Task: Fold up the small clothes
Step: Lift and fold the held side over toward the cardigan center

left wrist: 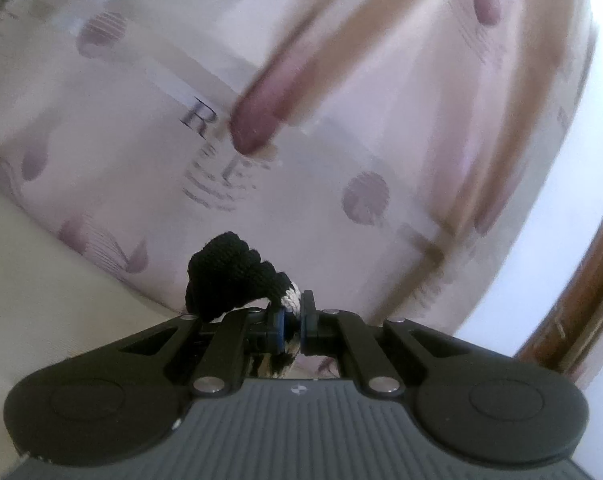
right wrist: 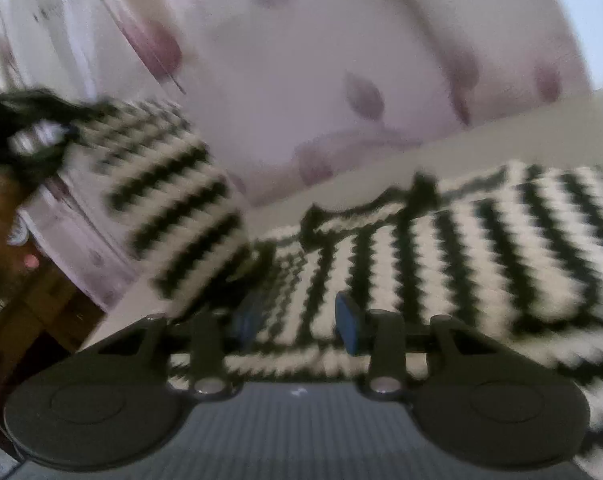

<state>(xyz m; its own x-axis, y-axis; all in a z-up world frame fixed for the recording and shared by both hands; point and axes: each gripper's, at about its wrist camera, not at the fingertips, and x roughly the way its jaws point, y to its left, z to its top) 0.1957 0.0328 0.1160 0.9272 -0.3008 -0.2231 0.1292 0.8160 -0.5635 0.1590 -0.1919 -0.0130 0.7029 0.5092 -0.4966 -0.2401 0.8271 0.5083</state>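
A small black-and-white striped knitted sweater [right wrist: 481, 248] lies flat on a pale surface [right wrist: 501, 140] in the right wrist view. One sleeve [right wrist: 173, 204] is lifted up and to the left. My left gripper [left wrist: 296, 316] is shut on the black cuff of that sleeve [left wrist: 229, 280]; in the right wrist view it is a dark blur [right wrist: 25, 136] at the far left. My right gripper [right wrist: 297, 320] is open, just above the sweater's body, with nothing between its blue pads [right wrist: 347, 320].
A pale curtain with mauve leaf prints [right wrist: 321, 60] hangs behind the surface, also filling the left wrist view [left wrist: 341, 140]. Brown wooden furniture [right wrist: 33, 312] shows at lower left, and a wooden frame [left wrist: 581, 300] at the right.
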